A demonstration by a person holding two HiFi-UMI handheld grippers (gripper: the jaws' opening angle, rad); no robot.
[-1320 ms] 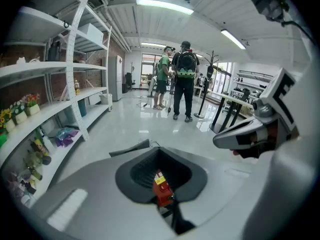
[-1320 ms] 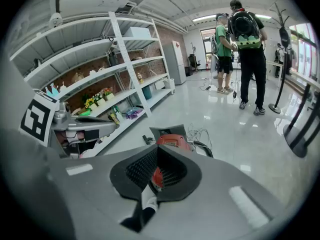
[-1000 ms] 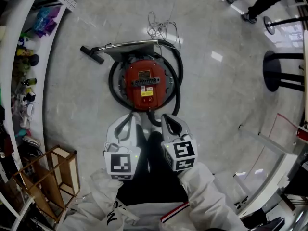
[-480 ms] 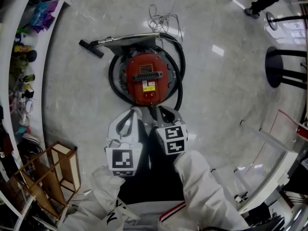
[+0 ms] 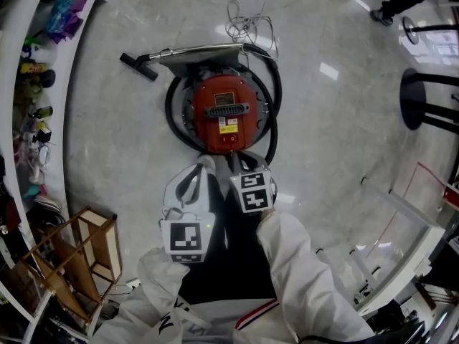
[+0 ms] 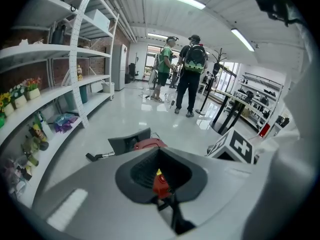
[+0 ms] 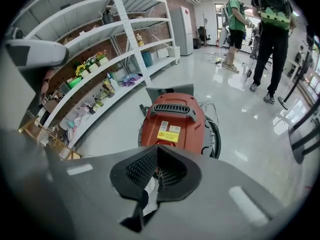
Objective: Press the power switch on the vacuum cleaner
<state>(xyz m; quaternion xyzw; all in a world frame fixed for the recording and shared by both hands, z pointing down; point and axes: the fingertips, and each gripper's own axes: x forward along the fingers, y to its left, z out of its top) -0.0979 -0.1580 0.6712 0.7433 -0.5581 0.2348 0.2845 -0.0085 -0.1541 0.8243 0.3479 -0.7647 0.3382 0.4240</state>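
Note:
The red vacuum cleaner (image 5: 224, 112) lies on the floor, ringed by its black hose (image 5: 271, 113). Its metal wand and nozzle (image 5: 138, 66) lie at its far side. On the near end, below a yellow label, is a small round switch (image 5: 232, 139). My right gripper (image 5: 238, 158) is shut, its tips just short of that near end. In the right gripper view the vacuum cleaner (image 7: 173, 120) fills the middle just beyond the right gripper (image 7: 157, 147). My left gripper (image 5: 204, 166) is shut and sits further back, to the left. The left gripper (image 6: 160, 150) view shows the red body (image 6: 148, 144) past its tips.
A loose cable (image 5: 247, 21) lies beyond the vacuum. Curved white shelves (image 5: 29, 84) with small items run along the left, with a wooden rack (image 5: 79, 256) near me. Black stool bases (image 5: 423, 99) stand at right. People (image 6: 189, 74) stand further off.
My right gripper has moved forward toward the vacuum's near end. The left gripper has barely shifted. Both stayed shut.

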